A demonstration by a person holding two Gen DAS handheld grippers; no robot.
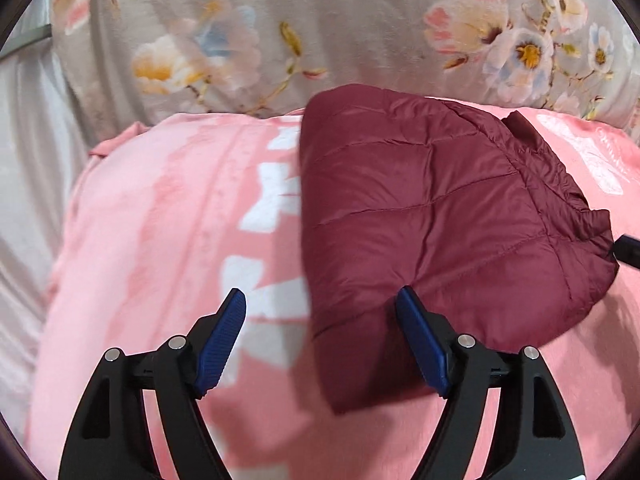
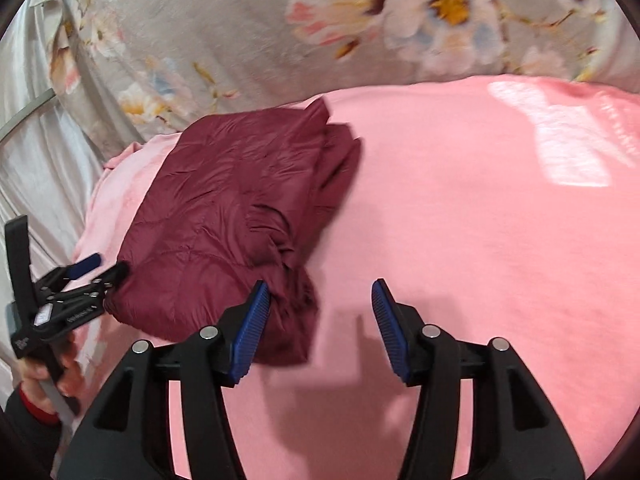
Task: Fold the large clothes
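Note:
A maroon quilted puffer jacket (image 1: 432, 216) lies folded into a compact bundle on a pink blanket (image 1: 160, 240). It also shows in the right wrist view (image 2: 224, 216). My left gripper (image 1: 320, 300) is open and empty, its right finger touching the jacket's near edge. It also shows in the right wrist view (image 2: 100, 268) at the jacket's left corner. My right gripper (image 2: 318, 296) is open and empty, its left finger beside the jacket's gathered near-right corner. Its tip shows at the right edge of the left wrist view (image 1: 628, 250).
A grey floral bedcover (image 1: 320, 32) rises behind the pink blanket; it also shows in the right wrist view (image 2: 240, 32). Pale satin fabric (image 2: 36, 128) hangs at the left. The pink blanket (image 2: 480, 220) stretches to the right of the jacket.

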